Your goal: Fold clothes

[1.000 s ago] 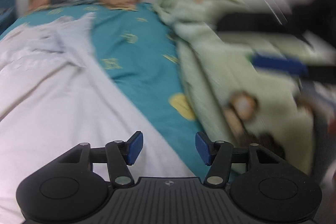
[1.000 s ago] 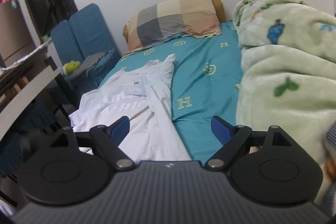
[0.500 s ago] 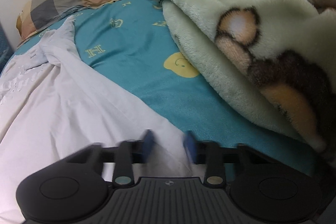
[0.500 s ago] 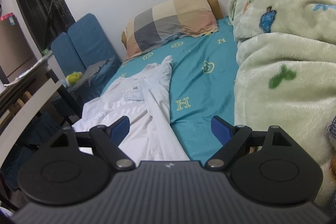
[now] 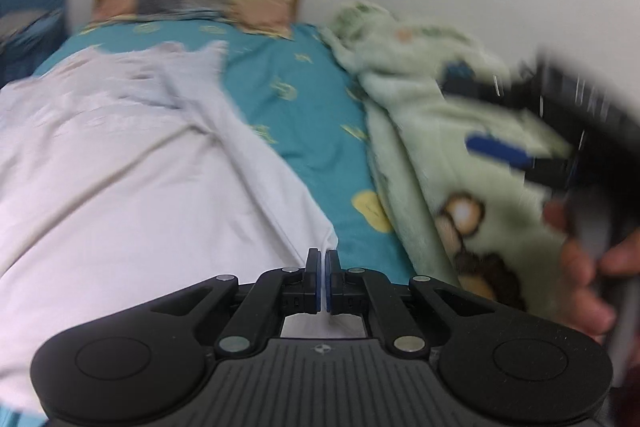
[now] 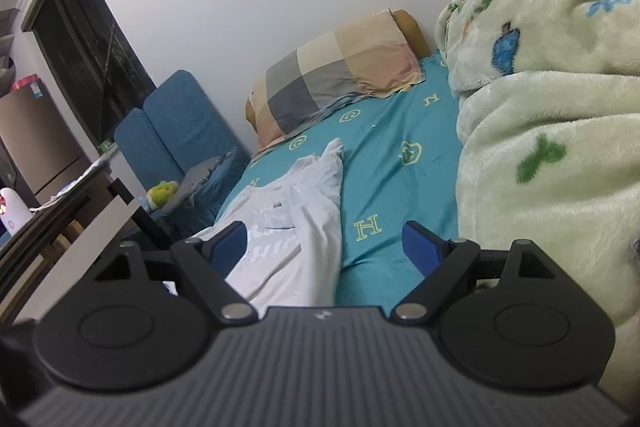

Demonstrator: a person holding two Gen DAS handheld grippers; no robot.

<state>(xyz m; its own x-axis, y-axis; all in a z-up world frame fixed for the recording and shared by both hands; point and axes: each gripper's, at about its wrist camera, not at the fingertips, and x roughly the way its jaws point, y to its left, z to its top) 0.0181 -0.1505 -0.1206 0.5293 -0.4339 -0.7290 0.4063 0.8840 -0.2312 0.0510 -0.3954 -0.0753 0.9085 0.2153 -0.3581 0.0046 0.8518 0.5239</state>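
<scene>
A white shirt point(image 5: 140, 179) lies spread on the teal bed sheet point(image 5: 312, 131), one sleeve folded in along its right side. My left gripper point(image 5: 322, 267) is shut on the shirt's near right hem corner; white cloth shows under the fingers. In the right wrist view the shirt point(image 6: 296, 247) lies ahead and to the left. My right gripper point(image 6: 323, 237) is open above the bed's near end with nothing between its fingers. It also appears blurred at the right of the left wrist view, where a blue pad point(image 5: 500, 151) and a hand point(image 5: 580, 267) show.
A pale green fleece blanket point(image 6: 540, 167) is heaped along the bed's right side. A checked pillow point(image 6: 340, 79) lies at the head, against the wall. Blue cushions point(image 6: 176, 123) and a desk edge point(image 6: 60, 255) stand left of the bed.
My left gripper went from open to shut on the shirt's hem corner, and its view has swung up and is blurred. The right gripper stayed open and tilted a little.
</scene>
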